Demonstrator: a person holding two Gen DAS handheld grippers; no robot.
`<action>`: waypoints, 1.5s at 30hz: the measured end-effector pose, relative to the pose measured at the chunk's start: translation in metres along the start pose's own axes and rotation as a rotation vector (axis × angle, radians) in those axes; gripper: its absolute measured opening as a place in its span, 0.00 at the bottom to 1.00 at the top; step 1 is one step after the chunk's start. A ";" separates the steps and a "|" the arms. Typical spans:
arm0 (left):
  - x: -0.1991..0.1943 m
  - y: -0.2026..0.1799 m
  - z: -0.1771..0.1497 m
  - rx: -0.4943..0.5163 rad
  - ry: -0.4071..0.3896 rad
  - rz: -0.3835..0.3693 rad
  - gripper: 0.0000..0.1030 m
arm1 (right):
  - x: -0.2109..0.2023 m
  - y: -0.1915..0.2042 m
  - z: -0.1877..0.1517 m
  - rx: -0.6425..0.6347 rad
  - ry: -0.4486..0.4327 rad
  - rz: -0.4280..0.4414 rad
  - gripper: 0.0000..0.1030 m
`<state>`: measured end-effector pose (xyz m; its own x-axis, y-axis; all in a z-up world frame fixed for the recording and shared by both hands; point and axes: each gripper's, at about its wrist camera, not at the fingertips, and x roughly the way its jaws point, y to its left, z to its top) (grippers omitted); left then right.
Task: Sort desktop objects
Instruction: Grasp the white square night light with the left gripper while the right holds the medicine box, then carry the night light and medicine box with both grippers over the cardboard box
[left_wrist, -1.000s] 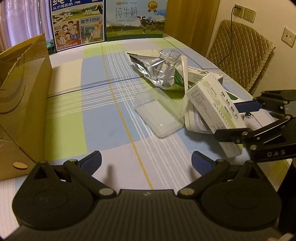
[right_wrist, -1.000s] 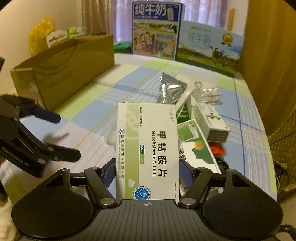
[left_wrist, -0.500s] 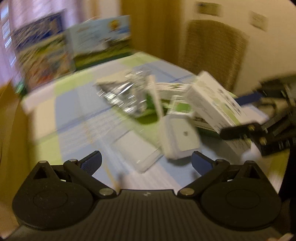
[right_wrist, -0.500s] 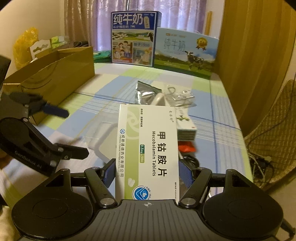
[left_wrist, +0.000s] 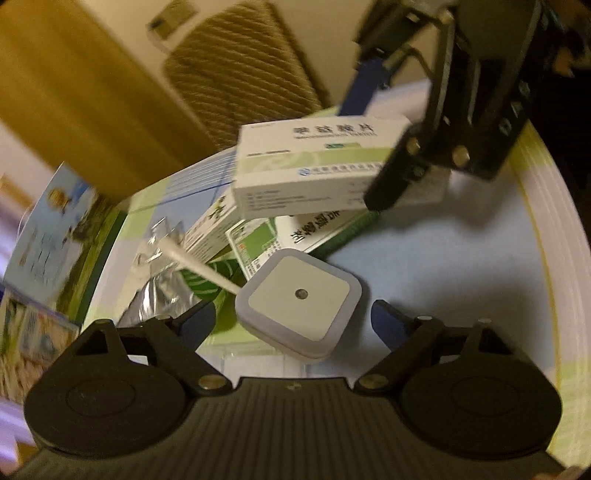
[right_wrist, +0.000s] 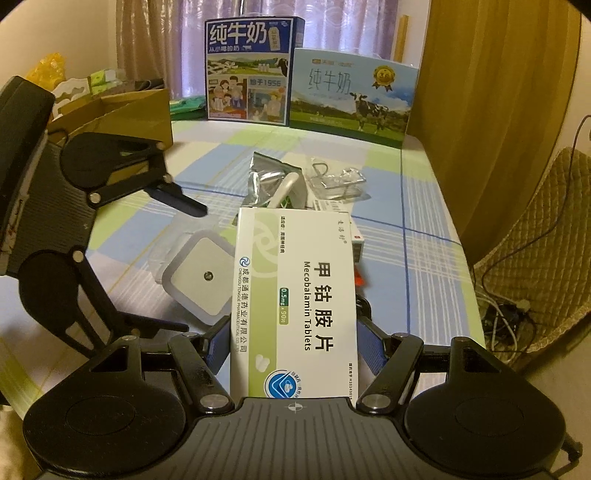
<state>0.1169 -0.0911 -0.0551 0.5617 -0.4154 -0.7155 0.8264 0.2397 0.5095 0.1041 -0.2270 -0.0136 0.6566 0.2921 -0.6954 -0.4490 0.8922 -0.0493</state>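
My right gripper (right_wrist: 293, 345) is shut on a white and green Mecobalamin tablet box (right_wrist: 295, 295), held off the table. In the left wrist view that box (left_wrist: 321, 166) hangs at the upper right in the right gripper's black fingers (left_wrist: 391, 181). A white square device with a small centre dot (left_wrist: 299, 299) lies on the checked tablecloth. My left gripper (left_wrist: 291, 321) stands open with one finger on each side of it and a gap on both sides. The right wrist view shows the device (right_wrist: 199, 280) between the left gripper's fingers (right_wrist: 173, 194).
Behind the device lie more medicine boxes (left_wrist: 317, 229), a silver foil pouch (right_wrist: 266, 177), a white stick (right_wrist: 284, 186) and a clear wrapper (right_wrist: 336, 177). A brown cardboard box (right_wrist: 122, 114) stands at the left. Two milk cartons (right_wrist: 251, 74) stand at the back, and a quilted chair (right_wrist: 546, 229) off the right edge.
My left gripper has swung right and tilted down until its open fingers straddle the white square device. My right gripper keeps the tablet box and has drawn back a little.
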 end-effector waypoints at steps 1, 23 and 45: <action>0.003 0.000 0.000 0.026 0.001 -0.008 0.86 | 0.000 -0.001 0.000 0.002 0.001 0.001 0.66; -0.047 -0.037 -0.028 -0.511 0.091 0.024 0.60 | -0.010 0.021 -0.011 0.056 0.044 0.046 0.66; -0.057 -0.052 -0.048 -0.673 0.055 0.095 0.62 | 0.004 0.048 -0.037 0.043 0.149 0.034 0.66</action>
<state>0.0436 -0.0380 -0.0637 0.6192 -0.3248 -0.7150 0.6086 0.7738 0.1756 0.0629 -0.1955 -0.0450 0.5428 0.2704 -0.7951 -0.4409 0.8975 0.0042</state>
